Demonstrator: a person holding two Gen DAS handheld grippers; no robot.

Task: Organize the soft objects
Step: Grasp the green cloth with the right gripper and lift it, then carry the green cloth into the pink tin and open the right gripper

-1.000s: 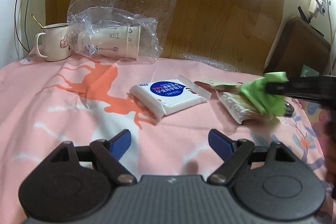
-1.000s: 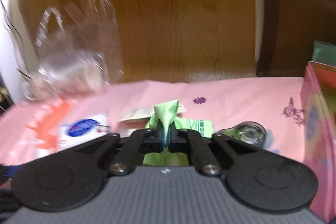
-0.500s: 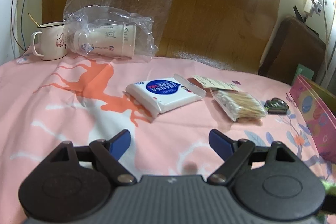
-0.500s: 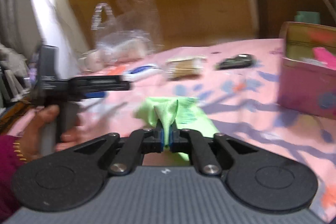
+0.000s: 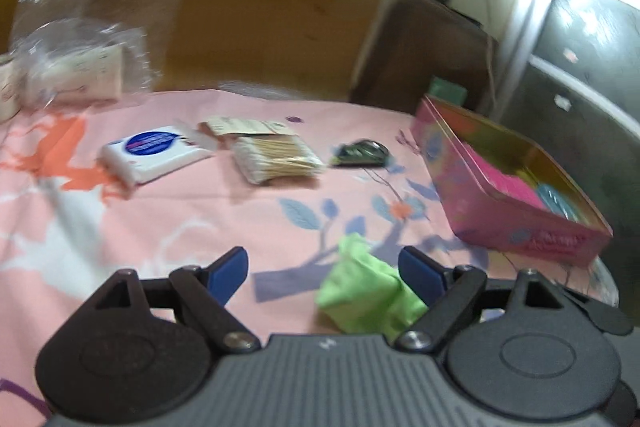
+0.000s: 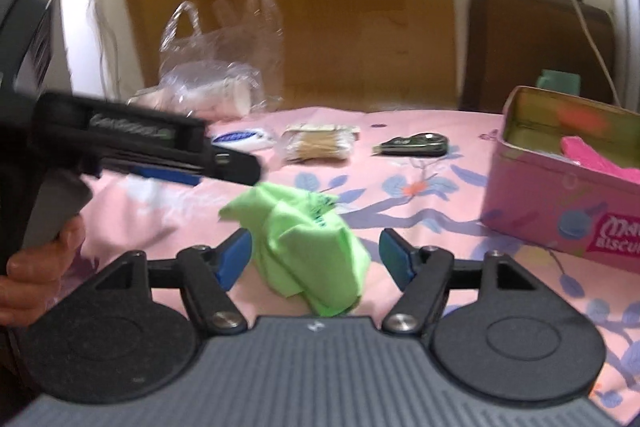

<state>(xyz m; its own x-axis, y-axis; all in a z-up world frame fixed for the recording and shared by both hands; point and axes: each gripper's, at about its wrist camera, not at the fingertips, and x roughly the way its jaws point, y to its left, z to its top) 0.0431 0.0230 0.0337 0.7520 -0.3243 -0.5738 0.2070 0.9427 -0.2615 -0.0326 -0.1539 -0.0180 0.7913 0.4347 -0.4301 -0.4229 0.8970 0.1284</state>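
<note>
Pink floral bedsheet [image 6: 400,163] is seen under a crumpled green cloth [image 6: 308,243], lying between the wide-spread fingers of the right gripper [image 6: 316,259]; the left gripper [image 5: 324,269] is likewise spread, empty.

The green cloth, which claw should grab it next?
Probably the right claw: the cloth lies centred between its open fingers. The left claw, also open, has it off toward one finger.

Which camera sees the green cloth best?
The right wrist view. The green cloth lies crumpled on the pink sheet between the open right tongs, nearly whole, with dark print showing. The left wrist view shows the cloth lower down, blurry, partly hidden behind the left tongs.
</note>
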